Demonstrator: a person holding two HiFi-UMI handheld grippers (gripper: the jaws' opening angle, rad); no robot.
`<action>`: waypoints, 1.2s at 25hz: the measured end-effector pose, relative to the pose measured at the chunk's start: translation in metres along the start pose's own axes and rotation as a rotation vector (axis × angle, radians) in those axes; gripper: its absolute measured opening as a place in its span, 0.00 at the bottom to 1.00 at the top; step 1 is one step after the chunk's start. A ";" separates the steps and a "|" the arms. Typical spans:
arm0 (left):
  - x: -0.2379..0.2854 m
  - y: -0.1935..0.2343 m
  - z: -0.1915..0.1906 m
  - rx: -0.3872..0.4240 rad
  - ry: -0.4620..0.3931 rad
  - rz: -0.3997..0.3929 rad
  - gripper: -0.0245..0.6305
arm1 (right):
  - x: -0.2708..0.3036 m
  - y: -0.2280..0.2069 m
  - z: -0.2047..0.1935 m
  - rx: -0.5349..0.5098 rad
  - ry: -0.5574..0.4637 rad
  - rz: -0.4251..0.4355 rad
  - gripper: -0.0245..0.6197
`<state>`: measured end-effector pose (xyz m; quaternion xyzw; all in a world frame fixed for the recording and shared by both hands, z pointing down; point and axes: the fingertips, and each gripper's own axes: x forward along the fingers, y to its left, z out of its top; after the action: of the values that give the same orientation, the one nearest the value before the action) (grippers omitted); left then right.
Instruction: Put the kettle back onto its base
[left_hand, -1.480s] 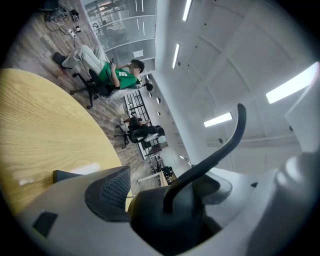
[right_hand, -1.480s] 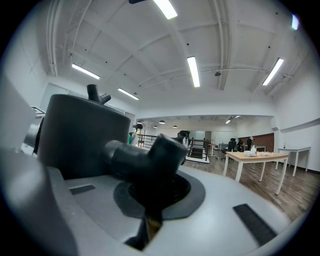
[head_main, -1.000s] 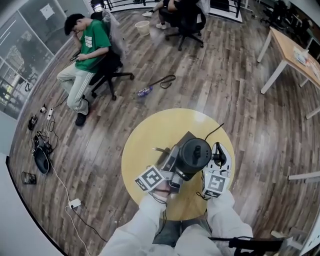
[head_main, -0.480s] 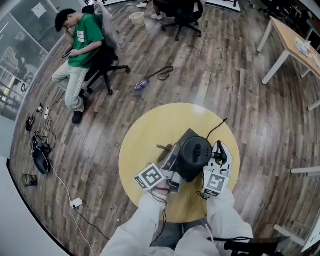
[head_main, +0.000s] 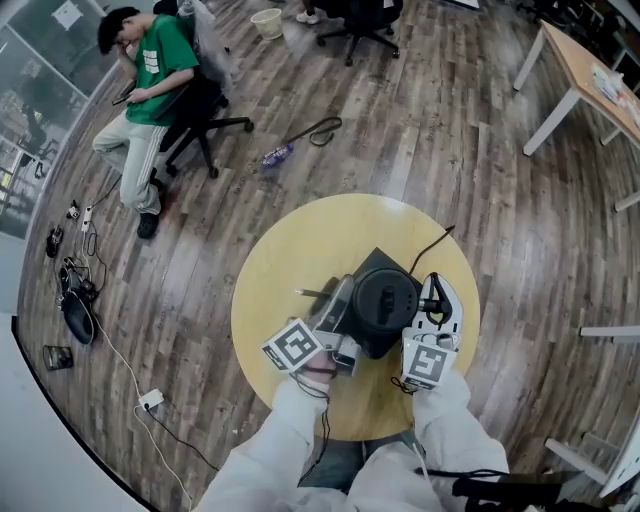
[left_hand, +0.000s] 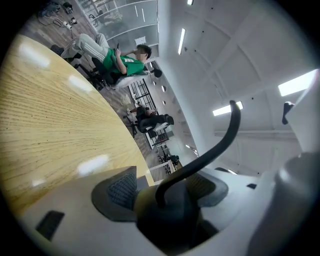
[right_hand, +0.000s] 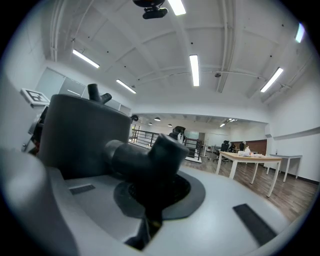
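A black kettle (head_main: 385, 300) is over a black square base (head_main: 377, 260) on the round yellow table (head_main: 290, 260); whether it touches the base is hidden. A cable (head_main: 432, 245) runs off the base towards the far table edge. My left gripper (head_main: 345, 318) is at the kettle's left side. In the left gripper view that left gripper (left_hand: 165, 192) is shut on a black part of the kettle, both pads against it. My right gripper (head_main: 432, 305) is at the kettle's right side. In the right gripper view this right gripper (right_hand: 155, 185) grips a black stub beside the kettle's body (right_hand: 80, 135).
A person in a green shirt (head_main: 150, 70) sits on an office chair at the far left. Cables and a power strip (head_main: 148, 403) lie on the wooden floor at the left. A desk (head_main: 590, 80) stands at the far right, a bin (head_main: 265, 20) at the top.
Both grippers and the kettle between them have come down a little over the base. The whole scene has slid in the head view as the head moved.
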<state>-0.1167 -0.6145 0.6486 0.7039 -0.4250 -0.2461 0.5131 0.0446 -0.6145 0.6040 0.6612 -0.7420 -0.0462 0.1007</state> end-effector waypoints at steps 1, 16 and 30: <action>0.001 0.000 0.001 -0.002 -0.001 0.000 0.52 | 0.001 0.000 0.001 -0.007 -0.004 0.002 0.05; 0.026 -0.015 -0.010 0.010 0.054 -0.042 0.50 | 0.000 -0.019 -0.007 0.023 0.002 -0.040 0.05; 0.018 -0.008 0.002 0.008 0.021 -0.025 0.47 | -0.002 -0.001 -0.009 -0.024 -0.003 -0.014 0.05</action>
<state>-0.1061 -0.6295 0.6420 0.7140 -0.4116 -0.2434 0.5115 0.0472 -0.6121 0.6122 0.6649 -0.7370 -0.0570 0.1071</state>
